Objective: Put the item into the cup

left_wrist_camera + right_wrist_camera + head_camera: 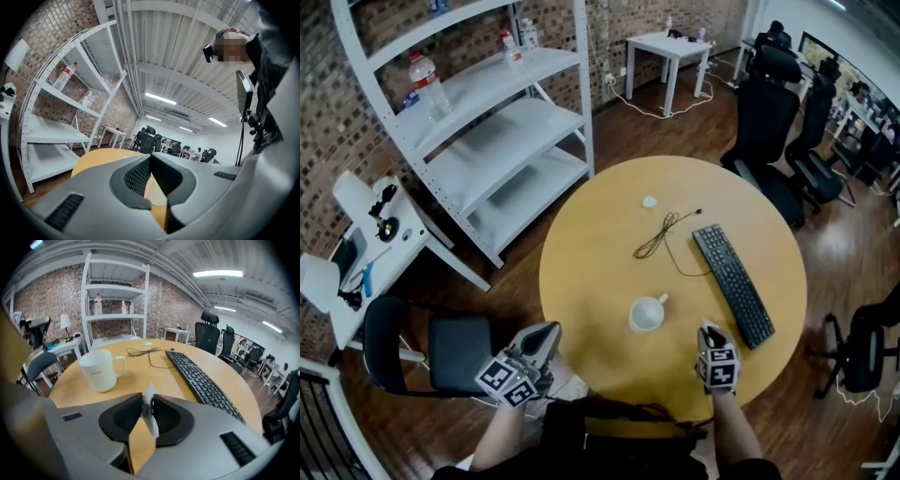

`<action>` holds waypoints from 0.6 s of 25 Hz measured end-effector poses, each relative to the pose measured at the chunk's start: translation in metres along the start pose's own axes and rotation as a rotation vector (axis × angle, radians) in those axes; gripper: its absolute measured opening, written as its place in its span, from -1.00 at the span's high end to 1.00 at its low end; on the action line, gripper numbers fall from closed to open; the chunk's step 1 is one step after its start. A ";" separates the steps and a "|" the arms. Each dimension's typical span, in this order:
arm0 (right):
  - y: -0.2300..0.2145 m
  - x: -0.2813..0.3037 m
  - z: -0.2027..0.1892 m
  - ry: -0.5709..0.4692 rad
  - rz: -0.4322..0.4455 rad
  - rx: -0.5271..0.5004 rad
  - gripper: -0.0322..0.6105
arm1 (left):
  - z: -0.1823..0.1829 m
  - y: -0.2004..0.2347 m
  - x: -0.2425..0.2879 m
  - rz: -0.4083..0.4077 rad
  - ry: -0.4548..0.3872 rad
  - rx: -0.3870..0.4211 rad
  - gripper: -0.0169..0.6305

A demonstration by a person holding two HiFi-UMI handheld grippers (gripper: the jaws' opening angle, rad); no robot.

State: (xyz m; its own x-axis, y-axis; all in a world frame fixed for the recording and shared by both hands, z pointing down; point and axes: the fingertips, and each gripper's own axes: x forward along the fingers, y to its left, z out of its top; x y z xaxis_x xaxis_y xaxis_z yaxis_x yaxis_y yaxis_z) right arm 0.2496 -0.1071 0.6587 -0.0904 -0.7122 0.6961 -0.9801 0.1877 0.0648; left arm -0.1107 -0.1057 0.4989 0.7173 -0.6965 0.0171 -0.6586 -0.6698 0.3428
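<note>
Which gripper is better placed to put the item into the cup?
Right. The right gripper pinches the white item, and the cup stands close ahead. The left gripper is shut and empty.

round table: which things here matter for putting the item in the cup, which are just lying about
For the job: white ribbed mug; small thin white item, pinched in the right gripper.
Just lying about: black keyboard; thin black cable; small white round object.
</note>
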 end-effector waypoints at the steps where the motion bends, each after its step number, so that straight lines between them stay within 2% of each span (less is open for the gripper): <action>1: 0.002 -0.007 0.013 -0.047 0.020 0.036 0.67 | 0.001 -0.002 0.001 -0.004 -0.003 0.002 0.96; 4: 0.015 -0.032 0.059 -0.197 0.106 0.146 0.67 | 0.005 -0.004 0.001 -0.014 -0.013 0.010 0.96; 7: 0.040 -0.054 0.107 -0.333 0.210 0.190 0.67 | 0.008 -0.003 -0.003 -0.010 -0.019 0.021 0.96; 9: 0.062 -0.067 0.133 -0.410 0.311 0.226 0.67 | 0.009 -0.001 -0.007 -0.002 -0.026 0.025 0.96; 12: 0.097 -0.075 0.159 -0.476 0.467 0.285 0.67 | 0.011 0.003 -0.016 0.016 -0.040 0.027 0.96; 15: 0.125 -0.069 0.166 -0.484 0.536 0.264 0.67 | 0.015 0.008 -0.027 0.035 -0.051 0.029 0.96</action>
State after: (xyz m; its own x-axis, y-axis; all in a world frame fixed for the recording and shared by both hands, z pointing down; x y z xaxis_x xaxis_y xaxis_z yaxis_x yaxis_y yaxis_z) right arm 0.1043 -0.1470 0.5003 -0.5725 -0.7976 0.1900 -0.7849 0.4661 -0.4082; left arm -0.1386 -0.0963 0.4874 0.6814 -0.7317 -0.0196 -0.6901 -0.6512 0.3159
